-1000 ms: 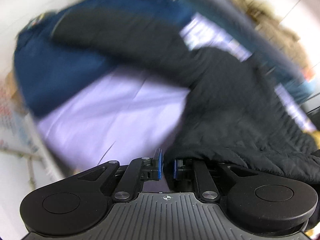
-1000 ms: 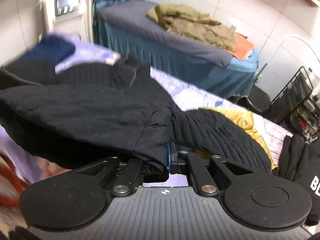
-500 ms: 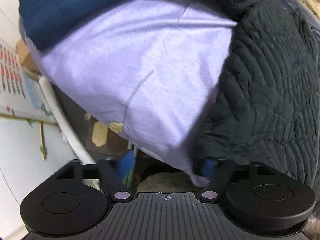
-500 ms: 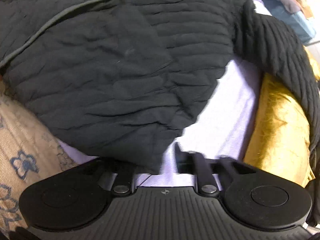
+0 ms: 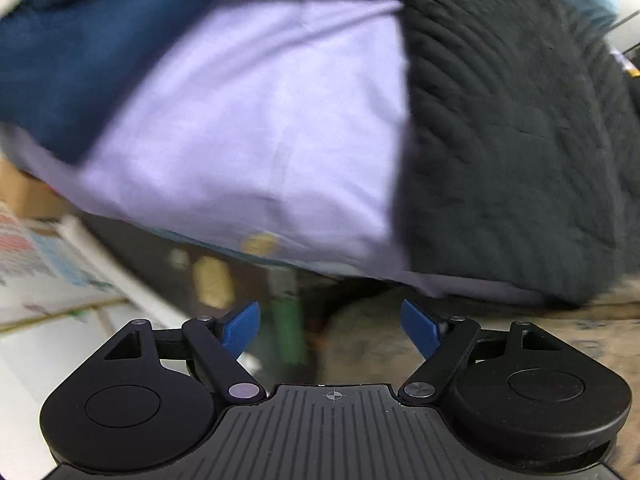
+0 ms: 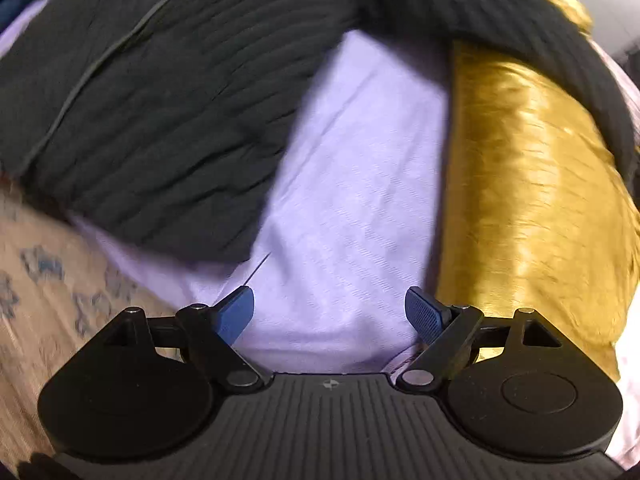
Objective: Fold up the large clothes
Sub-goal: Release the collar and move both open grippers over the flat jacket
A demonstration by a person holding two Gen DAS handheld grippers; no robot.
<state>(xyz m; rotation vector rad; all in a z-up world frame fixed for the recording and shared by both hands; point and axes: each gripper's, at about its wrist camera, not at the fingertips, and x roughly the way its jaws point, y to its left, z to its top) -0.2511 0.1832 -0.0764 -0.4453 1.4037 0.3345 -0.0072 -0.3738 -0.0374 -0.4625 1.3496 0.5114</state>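
The black quilted jacket [image 5: 516,128] lies spread on the lilac sheet [image 5: 256,120] of a bed, and it sits ahead of both hand-held grippers rather than in either. The left hand-held gripper [image 5: 331,330] is spread wide with nothing between its blue pads, hanging off the near edge of the bed; from it the jacket lies at about 2 o'clock, its near hem reaching almost to the bed's edge. The right hand-held gripper [image 6: 330,312] is likewise spread and empty, low over bare sheet; from it the jacket's body [image 6: 160,100] lies at about 10 o'clock, with a corner of hem pointing back toward the left pad [image 6: 236,312].

Seen from the right, the jacket's long axis seems to run from 9 o'clock up toward 1 o'clock, where a sleeve [image 6: 560,52] drapes over a golden cloth [image 6: 528,192]. I judge the right gripper nearer to a graspable edge: that hem corner is just beside it. The left one must reach in over the bed's edge first.

Open room is a wedge of sheet between jacket and golden cloth, and a broad stretch toward the dark blue cloth [image 5: 68,64] at 10 o'clock on the left. Motion blur hides finer detail.
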